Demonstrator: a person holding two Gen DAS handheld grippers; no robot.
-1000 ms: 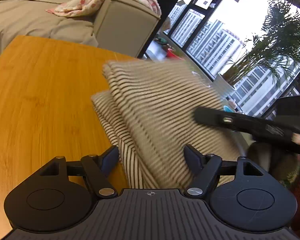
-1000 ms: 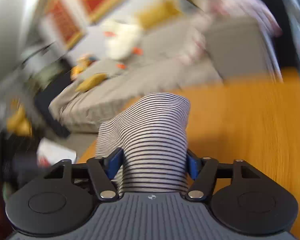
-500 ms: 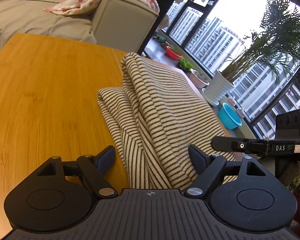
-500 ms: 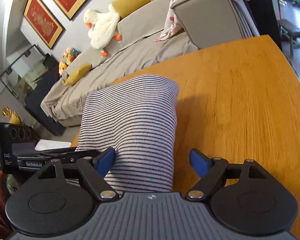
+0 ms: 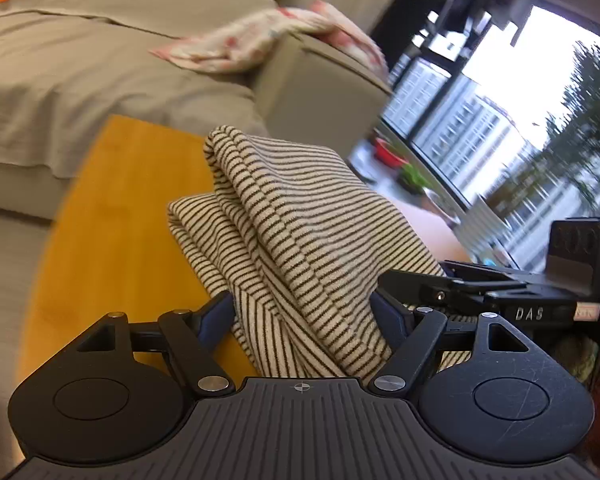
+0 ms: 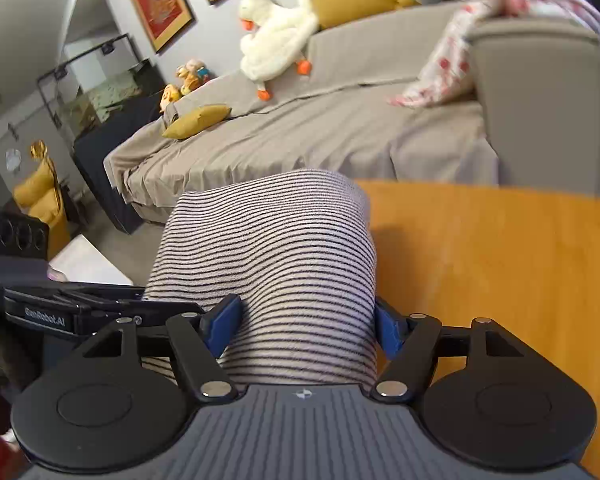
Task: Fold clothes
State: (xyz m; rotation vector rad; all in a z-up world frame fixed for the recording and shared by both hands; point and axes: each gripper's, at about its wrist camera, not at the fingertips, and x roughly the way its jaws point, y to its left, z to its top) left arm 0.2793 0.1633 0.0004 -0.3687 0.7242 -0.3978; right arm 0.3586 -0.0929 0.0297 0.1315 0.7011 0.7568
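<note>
The folded cream, dark-striped knit garment (image 5: 308,232) was gripped by both the left gripper (image 5: 302,314) and the right gripper (image 6: 306,322) above the orange wooden table (image 6: 500,264).

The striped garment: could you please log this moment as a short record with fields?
garment: striped garment, folded in layers
support: wooden table
left gripper: fingers closed in on the fabric
right gripper: fingers closed in on the fabric
gripper positions: side by side at the near edge of the garment
background: grey sofa, floral cloth over its armrest, plush duck
</note>
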